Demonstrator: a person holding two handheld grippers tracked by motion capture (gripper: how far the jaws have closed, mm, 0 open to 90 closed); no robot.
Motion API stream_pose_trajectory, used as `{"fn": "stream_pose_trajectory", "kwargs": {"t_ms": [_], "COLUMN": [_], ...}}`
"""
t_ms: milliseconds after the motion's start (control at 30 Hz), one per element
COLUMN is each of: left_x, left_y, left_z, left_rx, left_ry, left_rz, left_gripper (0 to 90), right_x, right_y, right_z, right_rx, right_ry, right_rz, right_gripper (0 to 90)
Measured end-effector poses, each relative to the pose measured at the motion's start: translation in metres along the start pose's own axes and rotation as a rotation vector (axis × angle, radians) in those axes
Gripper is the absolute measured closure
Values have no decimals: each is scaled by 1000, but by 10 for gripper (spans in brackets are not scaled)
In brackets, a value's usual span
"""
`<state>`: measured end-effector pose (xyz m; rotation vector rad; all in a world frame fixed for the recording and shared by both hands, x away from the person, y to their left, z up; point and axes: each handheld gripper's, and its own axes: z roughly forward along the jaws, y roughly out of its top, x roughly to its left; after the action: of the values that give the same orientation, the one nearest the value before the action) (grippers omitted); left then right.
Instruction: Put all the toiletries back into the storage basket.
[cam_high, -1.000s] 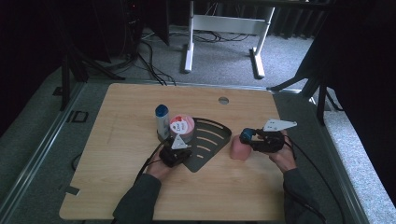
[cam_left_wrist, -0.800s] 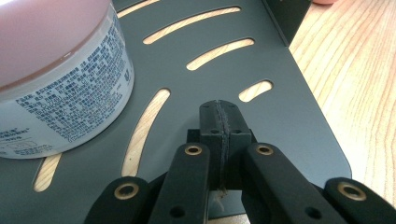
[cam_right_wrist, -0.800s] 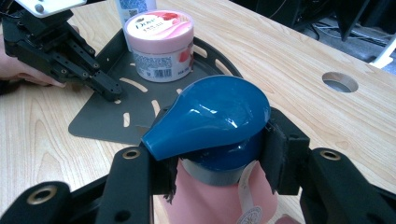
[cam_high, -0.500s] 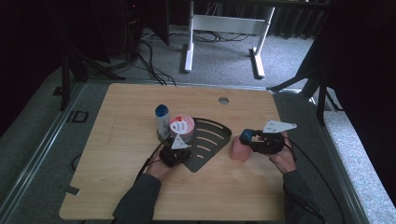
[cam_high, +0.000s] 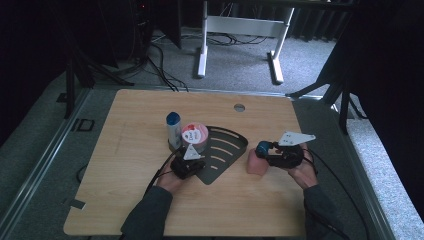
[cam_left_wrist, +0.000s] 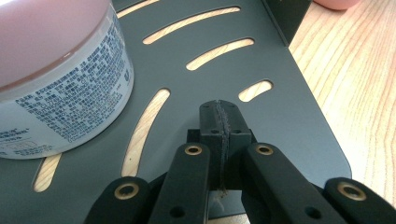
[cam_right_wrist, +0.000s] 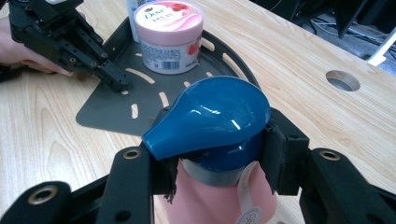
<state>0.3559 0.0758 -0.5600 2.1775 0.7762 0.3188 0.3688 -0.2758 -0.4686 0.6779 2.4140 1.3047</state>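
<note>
A dark slotted corner tray (cam_high: 227, 150) lies flat at the table's middle. On it stand a pink-lidded Dove jar (cam_high: 194, 136) and a white bottle with a blue cap (cam_high: 173, 129). My left gripper (cam_high: 198, 165) is shut with nothing between its pads (cam_left_wrist: 212, 122), and its tip rests over the tray (cam_left_wrist: 289, 98) beside the jar (cam_left_wrist: 56, 70). To the right of the tray, my right gripper (cam_high: 263, 149) is shut on the blue-capped top (cam_right_wrist: 210, 116) of an upright pink bottle (cam_high: 256, 166). Its jaws (cam_right_wrist: 217, 149) clamp just under the cap. The pink body (cam_right_wrist: 210, 200) drops below them.
In the right gripper view the left gripper (cam_right_wrist: 116, 80) touches the tray (cam_right_wrist: 107, 109) in front of the jar (cam_right_wrist: 169, 35). A round cable hole (cam_high: 239, 107) sits near the table's far edge. Bare wood surrounds the tray. A white desk frame (cam_high: 240, 30) stands on the floor beyond.
</note>
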Motion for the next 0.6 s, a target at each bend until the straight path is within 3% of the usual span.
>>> {"fn": "stream_pose_trajectory", "kwargs": {"t_ms": [600], "left_x": [2], "left_y": [-1], "left_z": [-1], "left_rx": [2], "left_ry": [-13], "left_rz": [-9], "left_gripper": [900], "right_x": [20], "right_y": [3], "right_z": [3], "right_rx": [1], "right_ry": [42], "right_rz": [-14], "right_gripper": [531]}}
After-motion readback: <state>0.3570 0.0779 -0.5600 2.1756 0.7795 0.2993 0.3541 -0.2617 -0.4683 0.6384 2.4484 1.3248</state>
